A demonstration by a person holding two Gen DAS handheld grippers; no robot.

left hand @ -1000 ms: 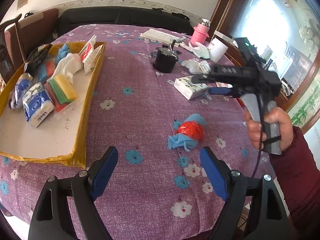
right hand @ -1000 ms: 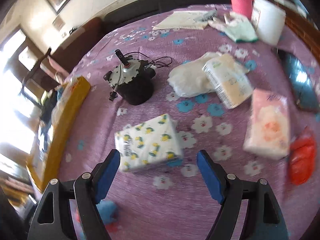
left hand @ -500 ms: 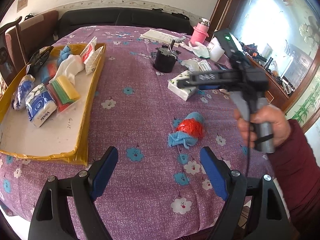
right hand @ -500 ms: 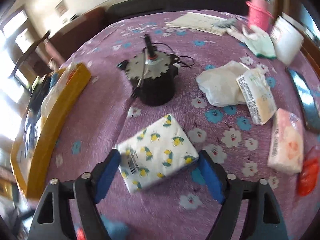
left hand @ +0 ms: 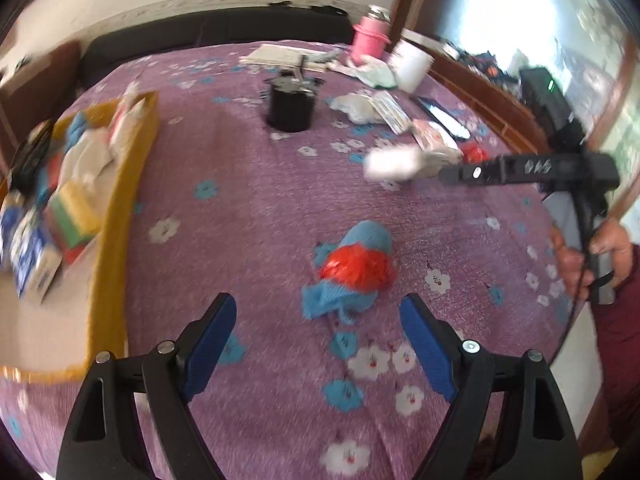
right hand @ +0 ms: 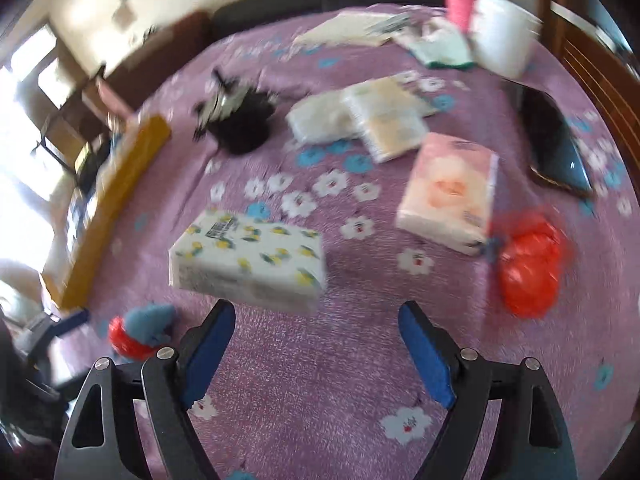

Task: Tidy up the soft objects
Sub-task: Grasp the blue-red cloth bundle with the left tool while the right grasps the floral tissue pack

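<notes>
tray: yellow tray (left hand: 120, 216) sat at the left edge of the counter (left hand: 256, 208), already holding a pile of soft packs and cloths; too blurred to count.
left tongs: left tongs (left hand: 318, 344) were open, nothing between the pads, hanging just short of the bundle.
bundle: one blue cloth wrapped round a red bag (left hand: 352, 268), loose on the counter, closer to the left tongs than a second ago.
lemon pack: lemon-print tissue pack (right hand: 248, 256) lay on the counter just ahead of the right tongs, left of centre. Half a second ago it sat between the pads; now it was clear of them.
right tongs: right tongs (right hand: 316, 344) had just been opening, wide and empty.
meaning: looked like a missed or dropped grasp on the lemon pack; it was not in the tray yet, so that pick would need redoing.
count, right view: tissue packs 3 (lemon, cream (right hand: 390, 120), pink (right hand: 452, 188)); white wad (right hand: 320, 120) 1; loose red bag (right hand: 528, 264) 1; black pot (right hand: 240, 124) 1; phone (right hand: 554, 148) 1.
left to sort: judged at least six soft items still outside the tray.
</notes>
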